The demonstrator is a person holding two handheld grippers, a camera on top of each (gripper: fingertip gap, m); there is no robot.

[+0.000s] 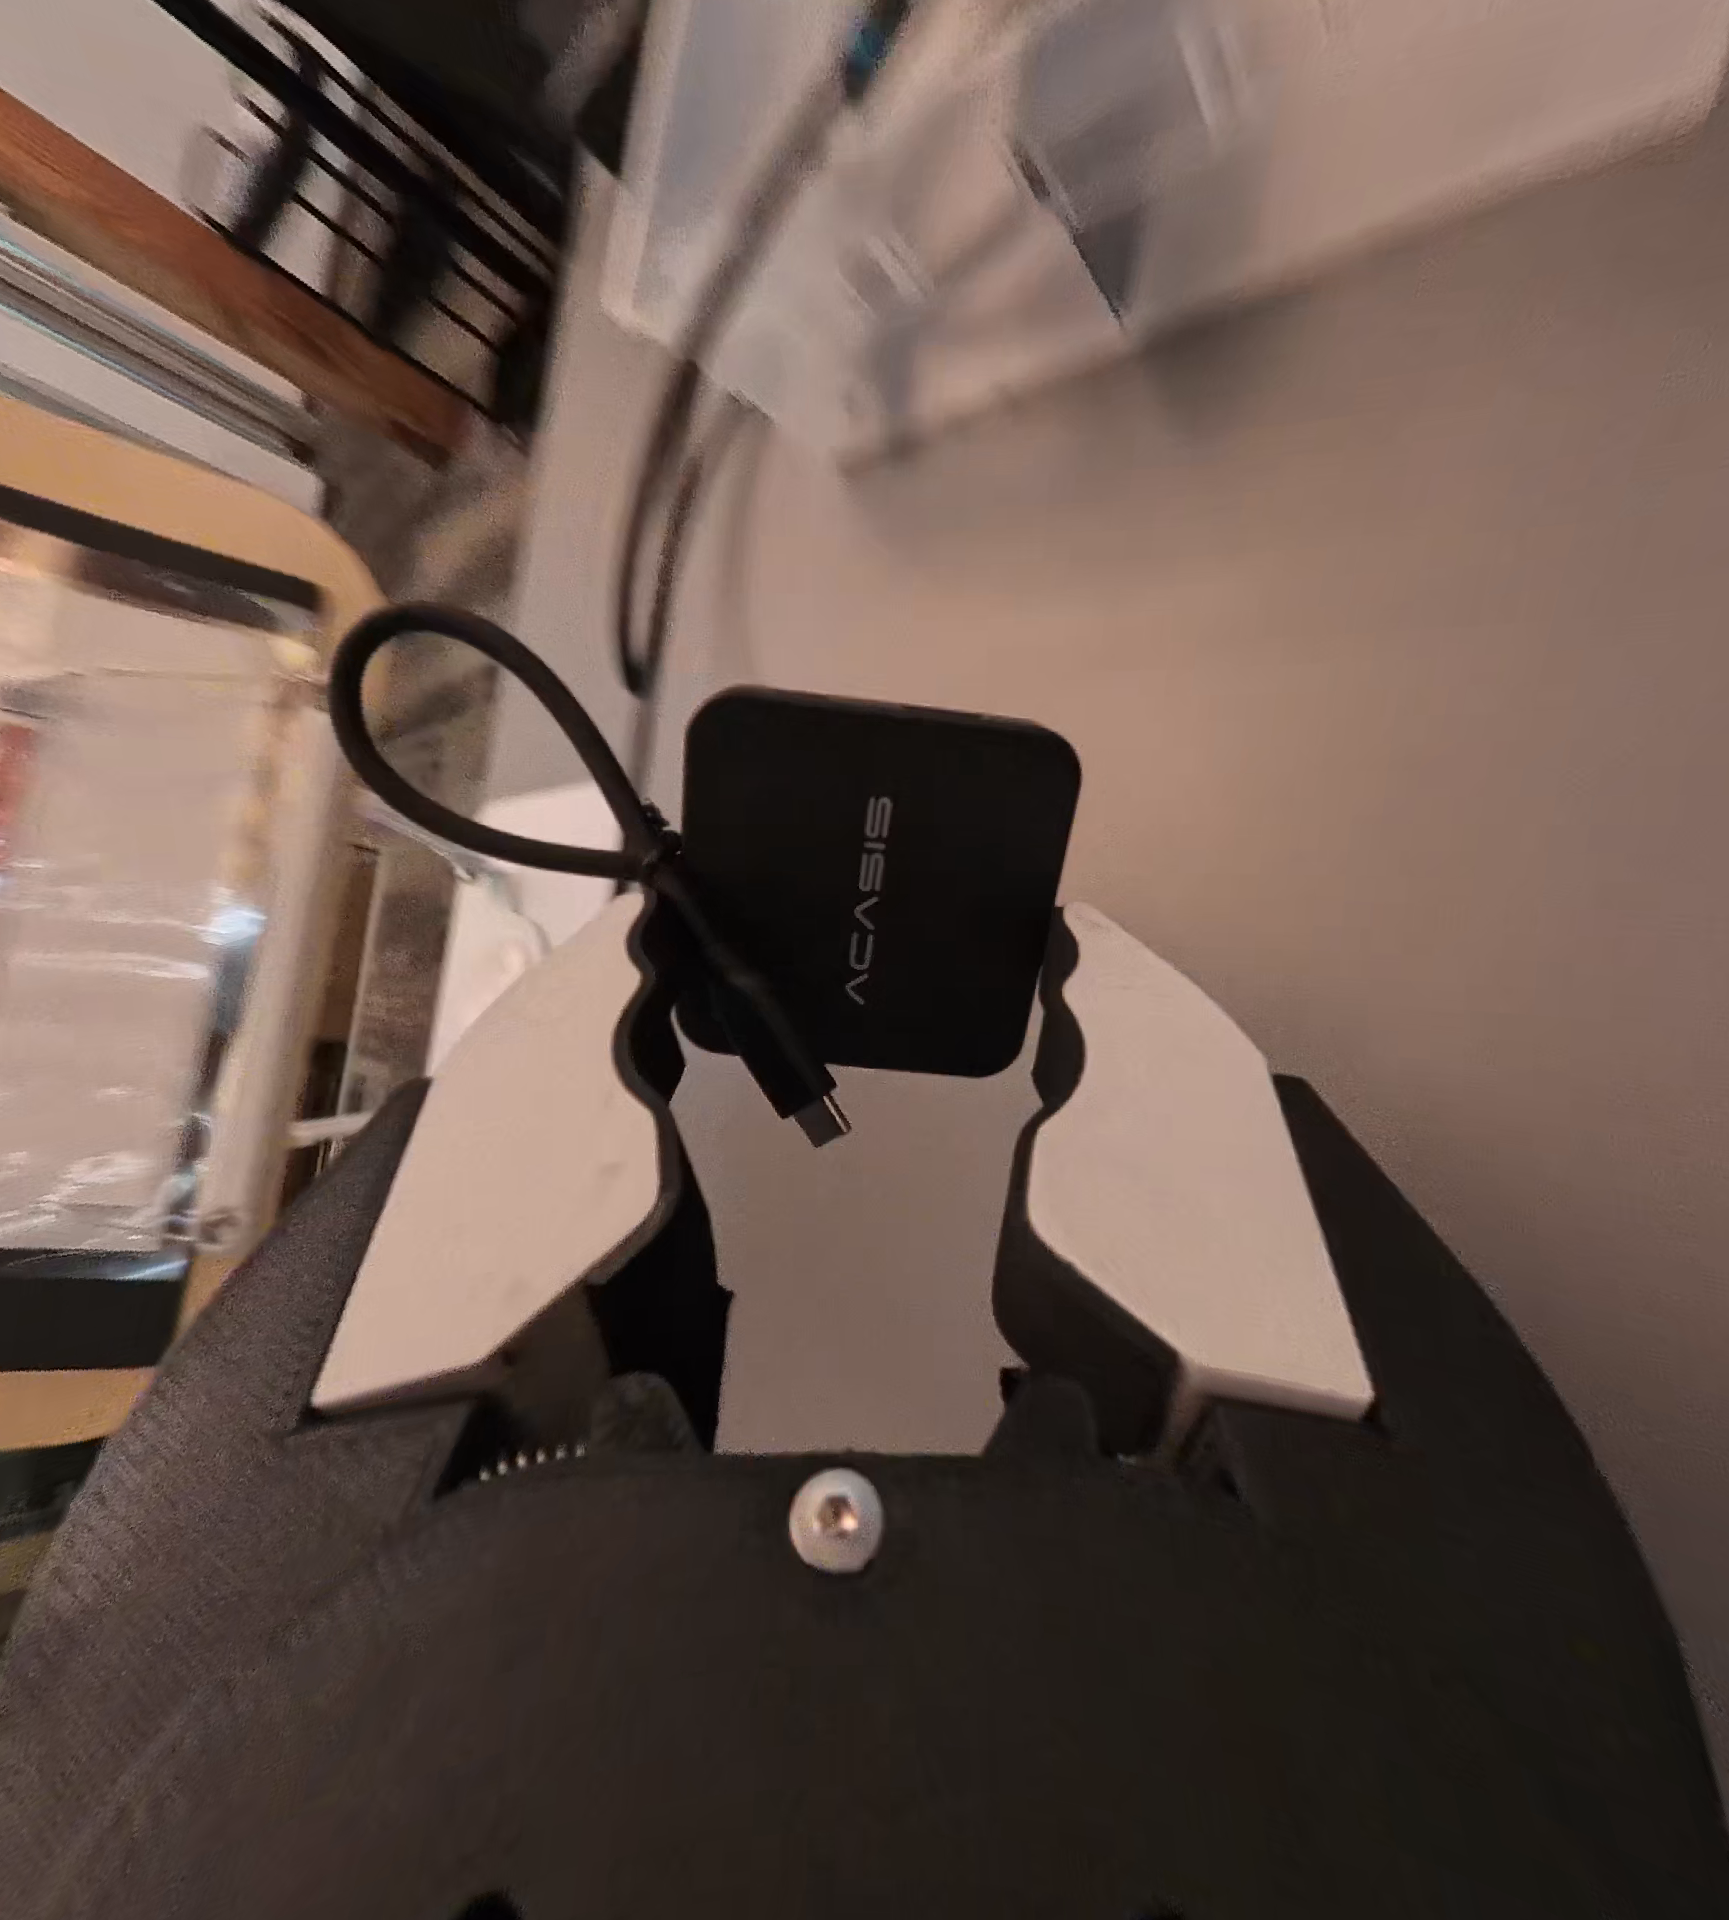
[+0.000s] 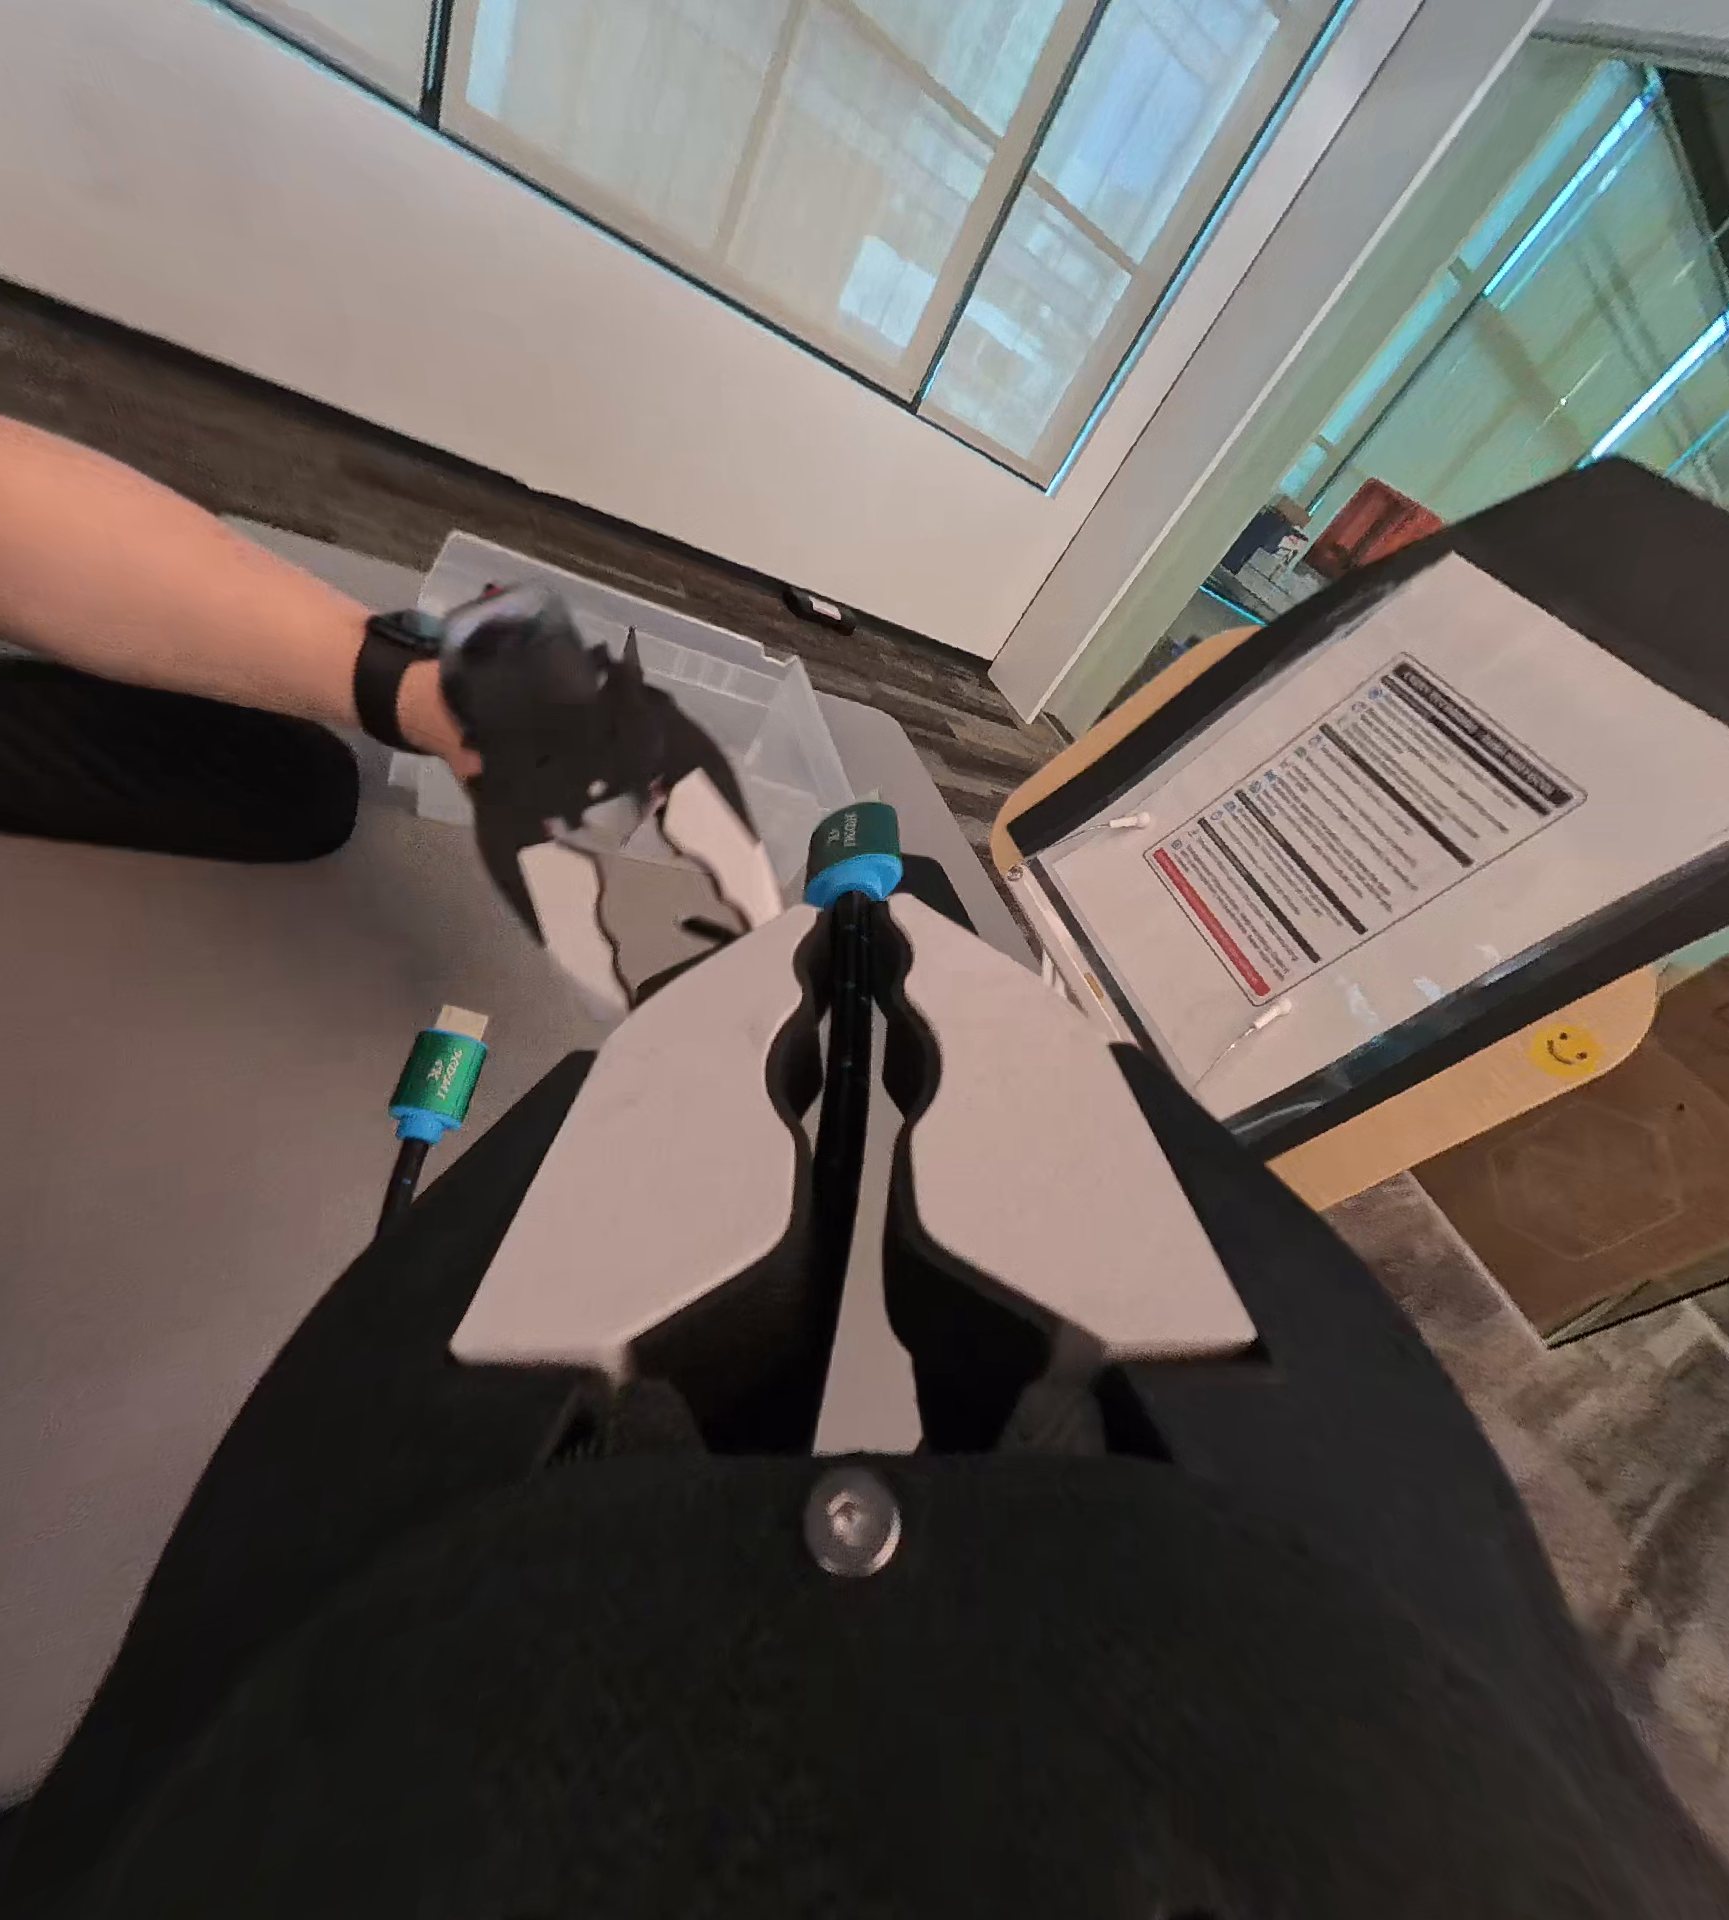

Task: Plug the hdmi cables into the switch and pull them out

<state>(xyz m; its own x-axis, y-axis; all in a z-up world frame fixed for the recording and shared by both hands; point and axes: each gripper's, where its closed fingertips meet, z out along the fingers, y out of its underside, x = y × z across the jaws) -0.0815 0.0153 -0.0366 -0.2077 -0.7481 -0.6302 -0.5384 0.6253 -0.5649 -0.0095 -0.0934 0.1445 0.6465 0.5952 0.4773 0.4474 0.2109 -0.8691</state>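
The left gripper grips the black square switch between its fingertips, white lettering on its face and its short tied cable looping off to the left. The right gripper is clamped on a black hdmi cable, its lettered green-and-blue plug just past the tips. A second plug, likewise lettered, lies on the grey table to the left.

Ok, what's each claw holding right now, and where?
Left claw grips the black switch by its lower side edges. Right claw pinches an HDMI cable just behind its green plug.

Left tool clamped, raised; right tool pinched tight.
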